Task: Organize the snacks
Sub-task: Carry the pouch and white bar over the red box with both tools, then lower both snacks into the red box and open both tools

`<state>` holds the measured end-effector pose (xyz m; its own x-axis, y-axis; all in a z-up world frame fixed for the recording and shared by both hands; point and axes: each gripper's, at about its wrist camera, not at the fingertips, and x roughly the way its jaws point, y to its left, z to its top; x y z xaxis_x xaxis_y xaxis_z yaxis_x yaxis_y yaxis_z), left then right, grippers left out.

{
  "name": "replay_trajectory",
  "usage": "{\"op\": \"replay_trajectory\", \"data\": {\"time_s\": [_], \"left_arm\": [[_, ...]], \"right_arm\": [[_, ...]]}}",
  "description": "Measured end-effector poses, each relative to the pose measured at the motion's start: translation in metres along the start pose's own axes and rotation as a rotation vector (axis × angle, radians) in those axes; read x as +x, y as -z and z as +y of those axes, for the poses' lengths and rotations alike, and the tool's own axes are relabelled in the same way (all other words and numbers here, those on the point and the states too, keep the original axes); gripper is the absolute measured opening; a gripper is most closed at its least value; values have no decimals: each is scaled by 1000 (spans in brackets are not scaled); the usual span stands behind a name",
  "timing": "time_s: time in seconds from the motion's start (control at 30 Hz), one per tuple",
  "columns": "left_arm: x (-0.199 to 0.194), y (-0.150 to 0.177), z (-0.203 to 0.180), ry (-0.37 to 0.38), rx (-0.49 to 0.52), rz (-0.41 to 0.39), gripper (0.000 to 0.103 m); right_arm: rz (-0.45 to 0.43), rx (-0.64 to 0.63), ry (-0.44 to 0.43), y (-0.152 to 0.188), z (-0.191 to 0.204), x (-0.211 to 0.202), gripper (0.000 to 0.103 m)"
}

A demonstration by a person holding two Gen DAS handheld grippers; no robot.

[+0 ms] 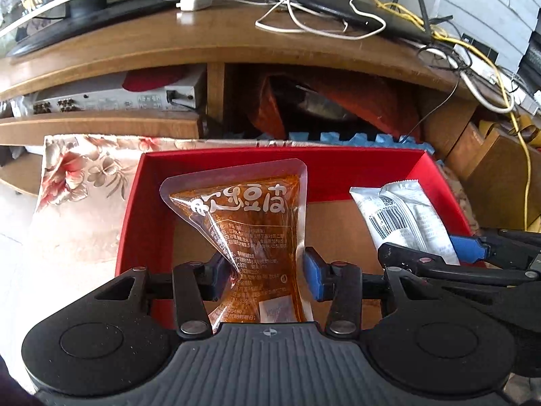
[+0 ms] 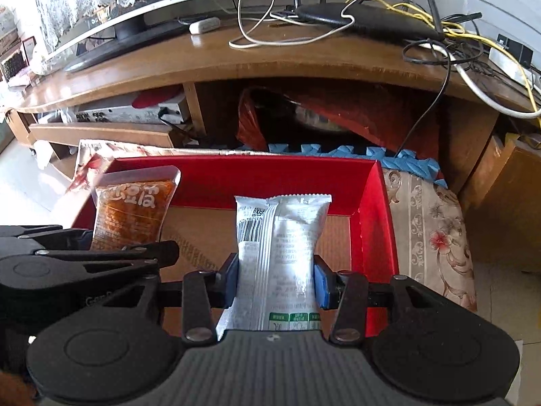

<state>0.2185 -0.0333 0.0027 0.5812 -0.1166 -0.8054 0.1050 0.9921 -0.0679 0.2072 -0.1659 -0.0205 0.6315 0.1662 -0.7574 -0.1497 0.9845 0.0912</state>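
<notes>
My left gripper (image 1: 267, 275) is shut on an orange-brown snack pouch (image 1: 250, 216) with white lettering and holds it over the left half of a red box (image 1: 148, 203). My right gripper (image 2: 275, 280) is shut on a white snack packet (image 2: 284, 237) with a barcode and holds it over the right half of the red box (image 2: 372, 209). Each snack also shows in the other view: the white packet (image 1: 402, 216) at right and the orange pouch (image 2: 132, 209) at left. The box floor is bare cardboard.
The box sits on a floral cloth (image 1: 77, 182), (image 2: 436, 233). Behind it is a wooden TV stand (image 1: 209, 44) with a monitor base, a router and tangled cables (image 2: 439, 30). Its shelf holds a silver device (image 1: 111, 98) and a red bag (image 2: 338, 115).
</notes>
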Motion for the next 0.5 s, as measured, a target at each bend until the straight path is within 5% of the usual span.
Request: {"op": "replay_trajectory", "data": {"time_s": [0.5], "left_arm": [[16, 3, 1, -35, -4, 35, 52]], "right_arm": [[27, -23, 19, 1, 3, 23, 30]]}}
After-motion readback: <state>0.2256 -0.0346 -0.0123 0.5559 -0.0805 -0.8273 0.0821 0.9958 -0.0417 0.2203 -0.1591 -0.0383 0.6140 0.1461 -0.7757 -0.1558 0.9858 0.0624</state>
